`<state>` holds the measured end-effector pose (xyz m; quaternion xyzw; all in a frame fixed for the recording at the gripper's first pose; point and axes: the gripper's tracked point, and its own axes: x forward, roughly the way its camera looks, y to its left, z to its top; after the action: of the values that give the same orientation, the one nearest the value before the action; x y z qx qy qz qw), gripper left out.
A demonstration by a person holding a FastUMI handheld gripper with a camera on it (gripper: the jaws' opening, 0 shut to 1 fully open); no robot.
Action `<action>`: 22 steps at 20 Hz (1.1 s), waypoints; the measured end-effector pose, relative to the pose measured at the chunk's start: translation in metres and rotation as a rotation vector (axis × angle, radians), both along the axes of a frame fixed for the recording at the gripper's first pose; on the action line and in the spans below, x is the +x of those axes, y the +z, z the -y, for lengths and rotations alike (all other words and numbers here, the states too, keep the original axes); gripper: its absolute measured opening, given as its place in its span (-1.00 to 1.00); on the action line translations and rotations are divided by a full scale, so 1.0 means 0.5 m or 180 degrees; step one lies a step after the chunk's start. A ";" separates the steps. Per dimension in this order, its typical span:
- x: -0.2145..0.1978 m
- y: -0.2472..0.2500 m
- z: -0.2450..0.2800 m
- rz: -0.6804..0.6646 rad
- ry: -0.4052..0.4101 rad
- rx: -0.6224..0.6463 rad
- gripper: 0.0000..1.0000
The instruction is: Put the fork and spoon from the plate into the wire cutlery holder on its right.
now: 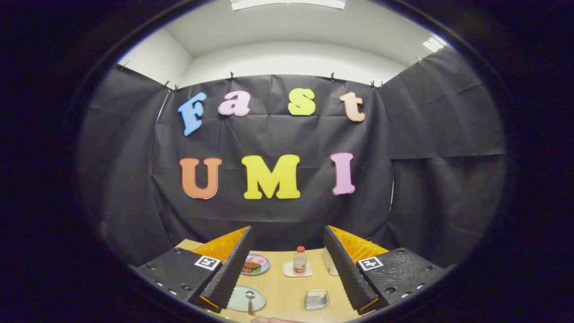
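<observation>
A pale green plate [237, 301] lies on the wooden table, partly behind my left finger, with a metal spoon [250, 299] resting on it. I cannot make out a fork. To the plate's right sits the wire cutlery holder [316, 299], seen from above. My gripper [287, 260] hangs high above the table, open wide, with nothing between its black ribbed fingers [228, 273]. The plate and the holder both lie below and between the fingers.
Further back on the table [287, 287] stand a small bottle with a red cap [299, 260] on a white saucer, and a plate of toy food [255, 264]. A white object [329, 265] peeks out by the right finger. A person's hand [269, 319] shows at the table's near edge.
</observation>
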<state>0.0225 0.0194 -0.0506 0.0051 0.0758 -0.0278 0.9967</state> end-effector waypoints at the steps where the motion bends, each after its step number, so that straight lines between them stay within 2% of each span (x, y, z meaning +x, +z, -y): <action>1: 0.007 -0.019 -0.003 -0.0024 -0.0022 -0.0009 0.90; 4: 0.033 -0.111 -0.013 -0.0153 -0.0097 -0.0126 0.91; 7: 0.054 -0.234 -0.065 -0.0404 0.0033 -0.0131 0.91; 12: 0.079 -0.462 -0.140 -0.1035 0.0190 -0.0047 0.90; 18: 0.082 -0.700 -0.225 -0.1784 0.0507 -0.0221 0.89; 20: 0.080 -0.782 -0.250 -0.2055 0.0584 -0.0241 0.79; 22: 0.076 -0.846 -0.263 -0.2310 0.0554 -0.0199 0.73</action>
<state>0.0607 0.1509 -0.4738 -0.0419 0.4234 0.0548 0.9033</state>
